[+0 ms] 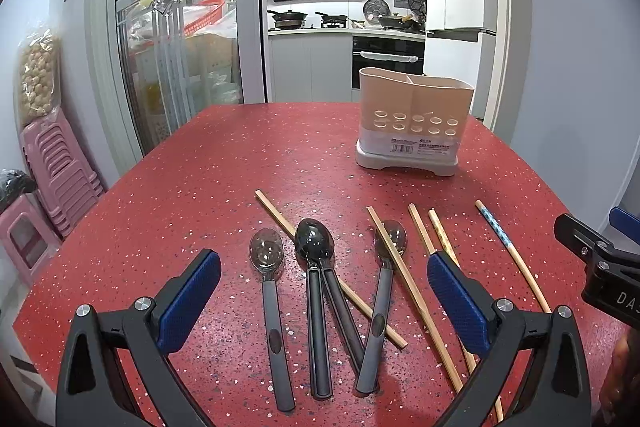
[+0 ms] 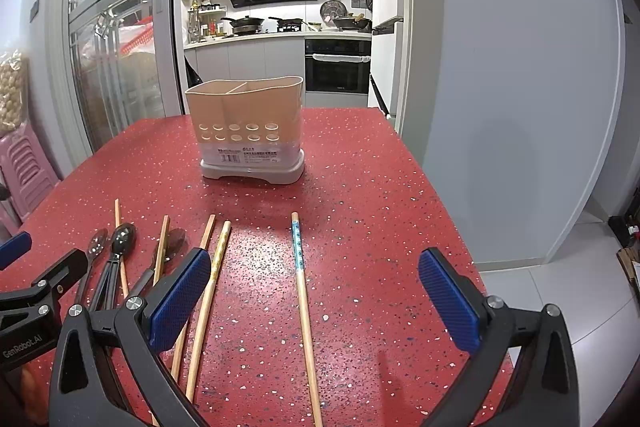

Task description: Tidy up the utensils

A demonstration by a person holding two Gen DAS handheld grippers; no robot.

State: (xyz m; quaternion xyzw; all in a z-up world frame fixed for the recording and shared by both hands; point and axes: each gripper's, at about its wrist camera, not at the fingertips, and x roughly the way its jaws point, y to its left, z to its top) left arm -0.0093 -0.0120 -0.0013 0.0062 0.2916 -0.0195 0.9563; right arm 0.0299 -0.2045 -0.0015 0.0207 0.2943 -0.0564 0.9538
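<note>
- Blue pads of the left tool [image 1: 324,297] sit closest to the camera, spread wide w/ nothing between them, so it's let go & ready to grab
- Right under it lie the spoons [image 1: 316,299]: grey ones side by side, bowls pointing away, handles toward the person, prob laid that way so a handle is easy to pinch
- One chopstick [image 1: 328,273] runs slantwise under the spoons, so pulling it first could drag them; I'd lift a spoon first
- Right tool [image 2: 314,301] is also spread wide & empty, hanging over the blue-patterned chopstick [image 2: 304,307], which lies alone on the red bench [image 2: 360,187], apart from the rest, easy pick
- More plain chopsticks [image 2: 208,291] lie just beside the right tool's left pad, close together, some crossing a spoon
- Holder [image 2: 246,131], the pink caddy w/ holes & a grey base, stands upright further back on the bench, well apart from the utensils; a wall inside splits it in 2 parts, maybe 1 for spoons, 1 for chopsticks
- Nothing looks to be in the holder yet, so the job is only starting, tho I can't see its bottom
</note>
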